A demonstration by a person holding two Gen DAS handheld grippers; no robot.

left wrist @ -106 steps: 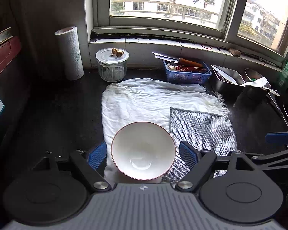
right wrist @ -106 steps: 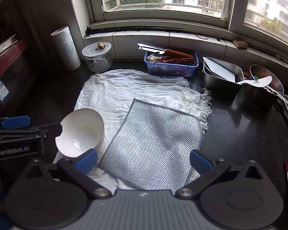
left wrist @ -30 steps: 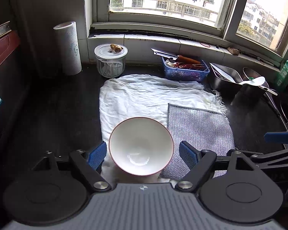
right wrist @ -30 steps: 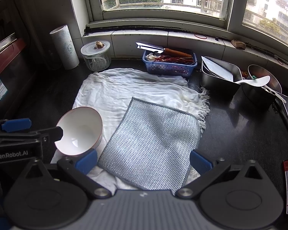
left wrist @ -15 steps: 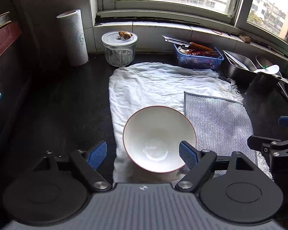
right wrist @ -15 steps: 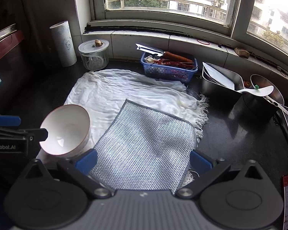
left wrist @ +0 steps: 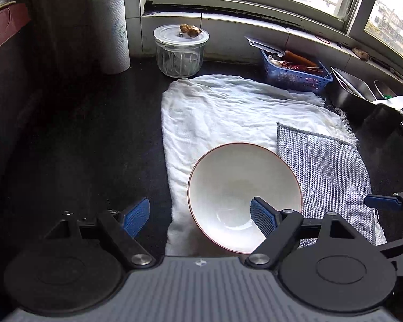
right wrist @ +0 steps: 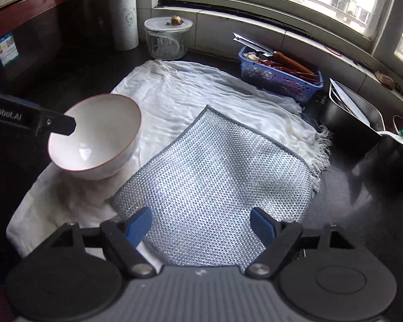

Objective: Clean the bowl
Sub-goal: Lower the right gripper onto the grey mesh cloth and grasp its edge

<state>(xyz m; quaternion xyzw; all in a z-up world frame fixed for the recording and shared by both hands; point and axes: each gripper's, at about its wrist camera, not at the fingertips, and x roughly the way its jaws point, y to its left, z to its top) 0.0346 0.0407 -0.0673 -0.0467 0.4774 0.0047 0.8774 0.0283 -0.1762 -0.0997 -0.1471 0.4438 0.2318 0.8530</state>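
Observation:
A white bowl (left wrist: 239, 187) with a thin red rim sits on the white towel (left wrist: 223, 112), also in the right wrist view (right wrist: 99, 134). My left gripper (left wrist: 200, 216) is open; its right finger (left wrist: 263, 216) reaches over the bowl's near rim and its left finger stays outside to the left. A silver mesh dishcloth (right wrist: 215, 187) lies flat on the towel (right wrist: 190, 91) right of the bowl, also in the left wrist view (left wrist: 325, 171). My right gripper (right wrist: 201, 224) is open and empty, low over the dishcloth's near edge.
A paper towel roll (left wrist: 111, 29) and a glass jar (left wrist: 180, 51) stand at the back left. A blue basket (right wrist: 279, 77) with a knife sits at the back. Steel pans (right wrist: 354, 115) and a ladle are at the right on the dark counter (left wrist: 80, 147).
My left gripper has shifted left and lower, so its right finger now overlaps the bowl's rim. My right gripper has dropped closer to the dishcloth. Both stay open.

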